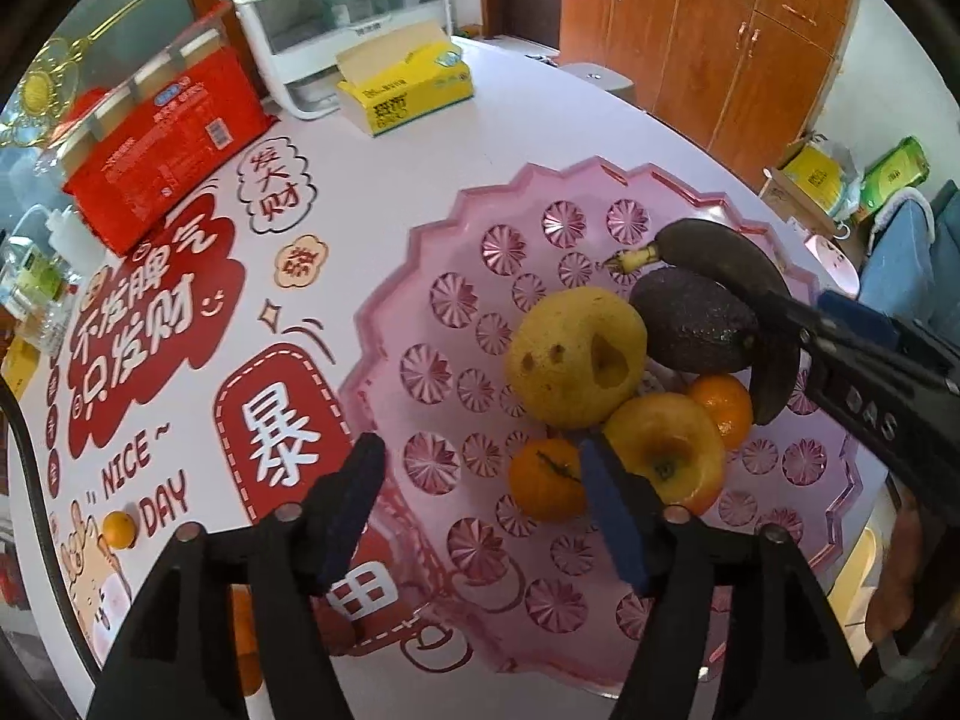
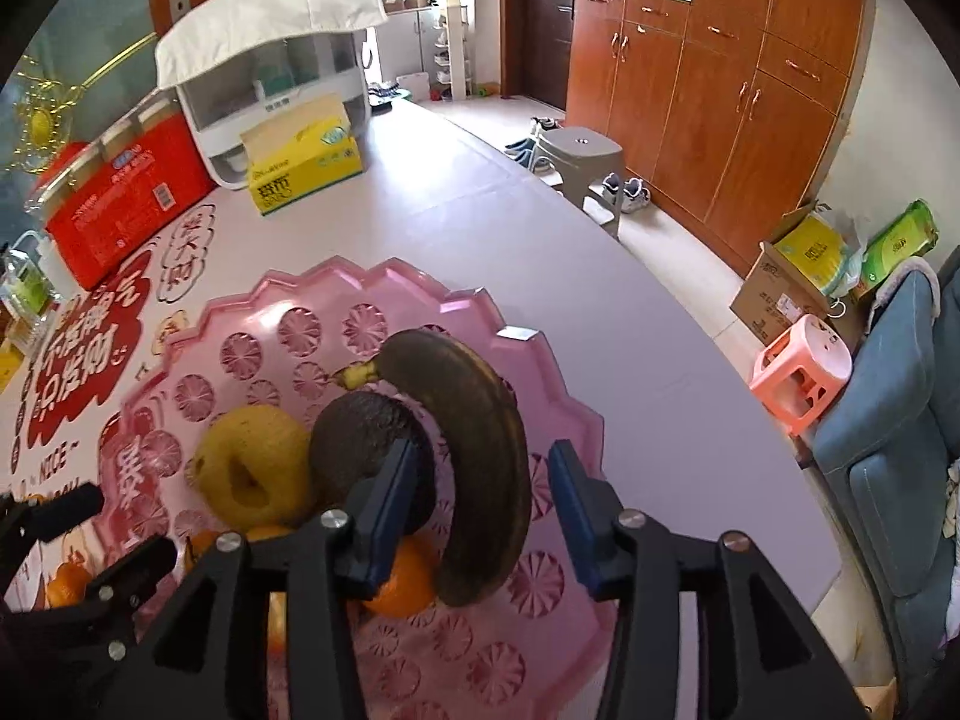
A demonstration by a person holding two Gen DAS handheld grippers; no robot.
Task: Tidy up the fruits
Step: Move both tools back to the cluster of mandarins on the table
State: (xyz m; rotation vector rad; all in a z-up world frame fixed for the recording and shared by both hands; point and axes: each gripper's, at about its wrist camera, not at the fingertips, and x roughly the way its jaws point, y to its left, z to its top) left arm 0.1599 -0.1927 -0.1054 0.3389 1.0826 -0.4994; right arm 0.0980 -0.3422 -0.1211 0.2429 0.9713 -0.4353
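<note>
A pink scalloped tray (image 1: 456,276) (image 2: 558,414) holds a brown banana (image 1: 732,276) (image 2: 480,456), a dark avocado (image 1: 696,324) (image 2: 354,438), a yellow pear-like fruit (image 1: 570,354) (image 2: 252,468), a yellow apple (image 1: 666,450) and two tangerines (image 1: 546,480) (image 2: 402,588). My left gripper (image 1: 486,510) is open and empty above the tray's near edge. My right gripper (image 2: 480,516) (image 1: 840,330) is open, its fingers (image 2: 384,510) astride the banana without squeezing it.
A loose tangerine (image 1: 118,530) lies on the table at left. At the back stand a red box (image 1: 162,138), a yellow tissue box (image 1: 408,90) and a white appliance (image 1: 348,18). Beyond the table's edge are stools (image 2: 804,372) and wooden cabinets (image 2: 720,90).
</note>
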